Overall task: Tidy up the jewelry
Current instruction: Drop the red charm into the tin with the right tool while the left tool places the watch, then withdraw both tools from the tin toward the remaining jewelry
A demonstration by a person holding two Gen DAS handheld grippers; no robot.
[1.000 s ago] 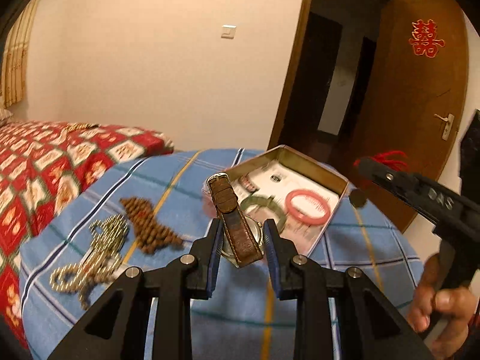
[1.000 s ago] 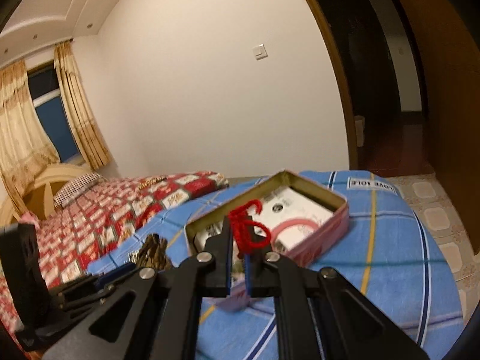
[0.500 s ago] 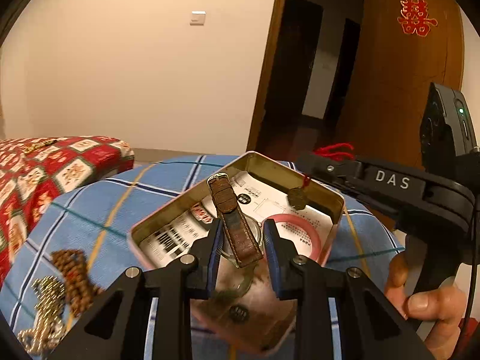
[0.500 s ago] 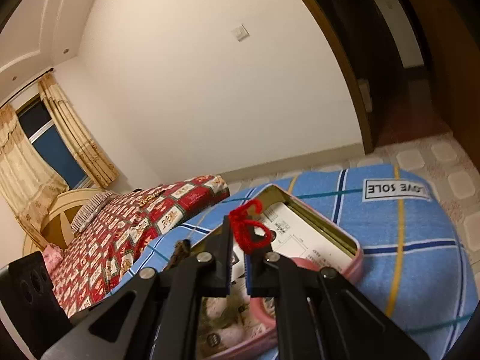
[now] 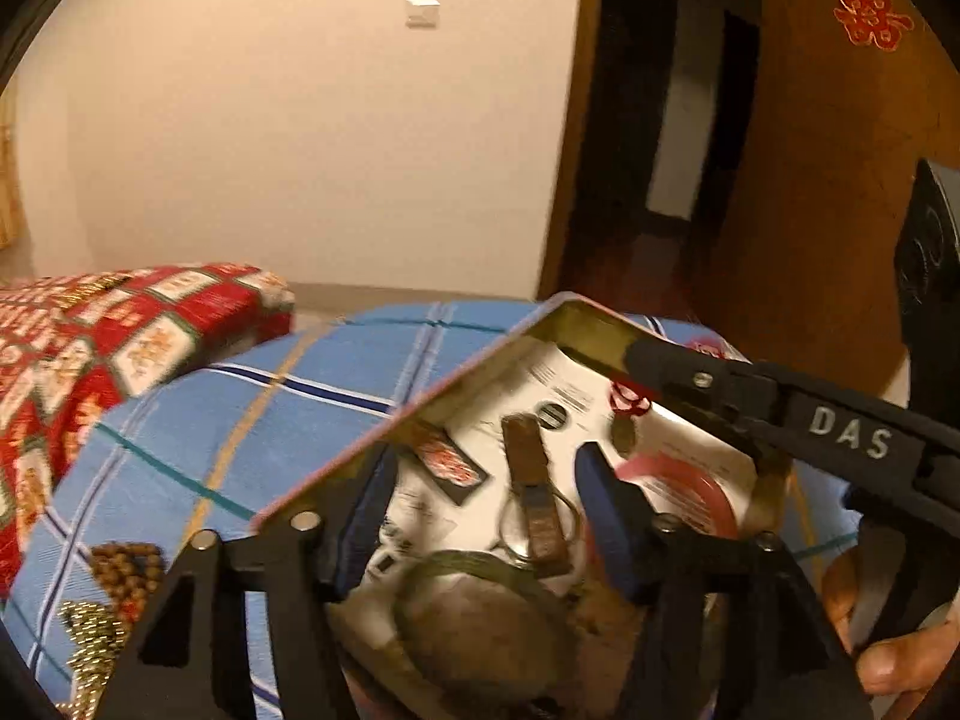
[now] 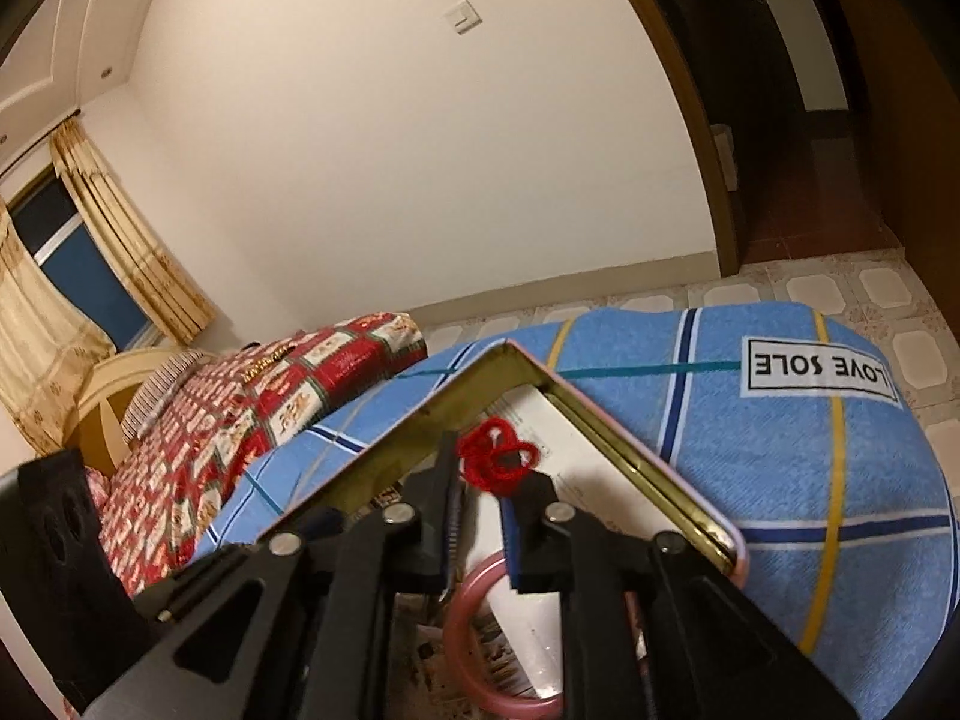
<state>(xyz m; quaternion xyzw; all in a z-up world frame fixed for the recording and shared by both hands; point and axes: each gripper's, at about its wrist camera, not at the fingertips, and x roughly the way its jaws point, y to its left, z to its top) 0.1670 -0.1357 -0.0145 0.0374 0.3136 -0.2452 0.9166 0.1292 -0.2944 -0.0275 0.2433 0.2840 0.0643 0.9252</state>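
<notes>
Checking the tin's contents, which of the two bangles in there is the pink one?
The pink bangle lies at the tin's right side; the other, the green bangle, lies nearer the camera.

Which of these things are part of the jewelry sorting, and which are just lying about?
Job:
tin box
watch
red-cord pendant
pink bangle
green bangle
brown beads
gold chain

Lying about:
blue plaid cloth
red quilt

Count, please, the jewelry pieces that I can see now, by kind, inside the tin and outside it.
Watch with brown strap: 1
Bangles: 2, pink and green
Red-cord pendant: 1
Bead strings on the blue cloth: 2, brown and gold
Total: 6
</notes>
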